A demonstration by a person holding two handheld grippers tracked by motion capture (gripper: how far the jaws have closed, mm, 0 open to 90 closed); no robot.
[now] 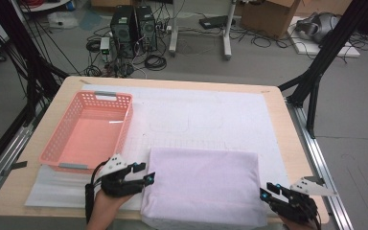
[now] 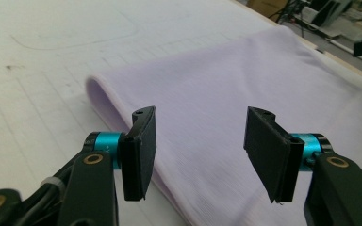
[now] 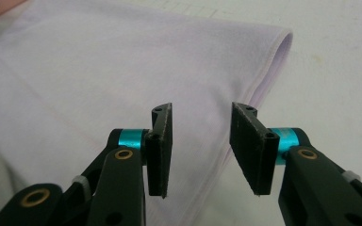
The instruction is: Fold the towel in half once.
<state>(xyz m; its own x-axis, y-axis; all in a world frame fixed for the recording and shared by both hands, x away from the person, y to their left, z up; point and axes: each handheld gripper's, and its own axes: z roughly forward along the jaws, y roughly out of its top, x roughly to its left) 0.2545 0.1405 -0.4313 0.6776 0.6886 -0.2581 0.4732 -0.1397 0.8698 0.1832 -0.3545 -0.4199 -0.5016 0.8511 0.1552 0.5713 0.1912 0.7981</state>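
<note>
Both grippers, left gripper (image 1: 149,178) and right gripper (image 1: 264,190), stand open beside the folded cloth (image 1: 201,184); we should lift them away evenly.

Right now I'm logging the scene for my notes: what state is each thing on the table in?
lilac cloth: folded, lying flat at the table's near edge, held by neither gripper.
pink basket: upright, empty.
left gripper: open, at the cloth's left edge, nothing clamped.
right gripper: open, at the cloth's right edge, nothing clamped.
white mat: spread flat under cloth and basket.
</note>
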